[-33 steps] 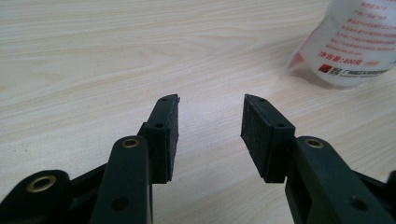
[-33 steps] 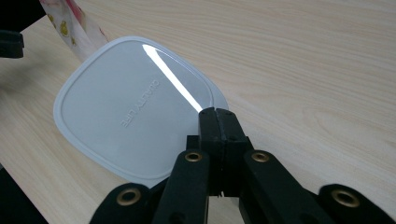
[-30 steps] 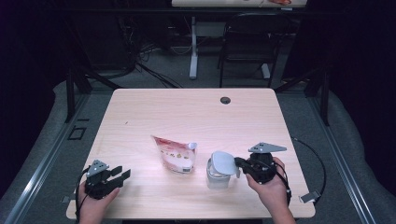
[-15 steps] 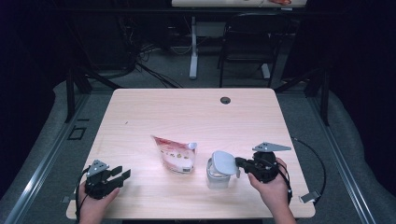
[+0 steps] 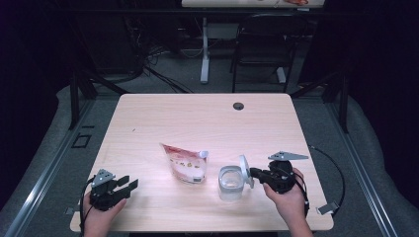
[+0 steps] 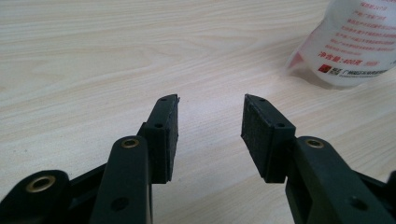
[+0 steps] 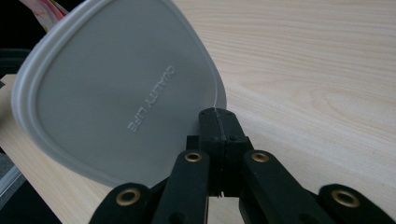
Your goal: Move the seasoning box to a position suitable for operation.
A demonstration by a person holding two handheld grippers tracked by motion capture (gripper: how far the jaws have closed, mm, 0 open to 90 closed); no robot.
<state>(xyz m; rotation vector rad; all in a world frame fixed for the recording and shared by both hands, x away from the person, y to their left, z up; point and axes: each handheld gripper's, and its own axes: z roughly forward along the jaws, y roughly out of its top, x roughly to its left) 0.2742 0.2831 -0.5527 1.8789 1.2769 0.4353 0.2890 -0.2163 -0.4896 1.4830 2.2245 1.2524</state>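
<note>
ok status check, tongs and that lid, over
Right tongs shut on the lid, held on edge beside the open container. Left tongs open, empty. Pouch lies left of container, nothing blocking.

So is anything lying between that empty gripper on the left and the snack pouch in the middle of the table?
Nothing visible does. The left gripper sits open near the table's front edge, and only bare wood lies between it and the pouch. The container and the lid in the right gripper are on the pouch's far side.
</note>
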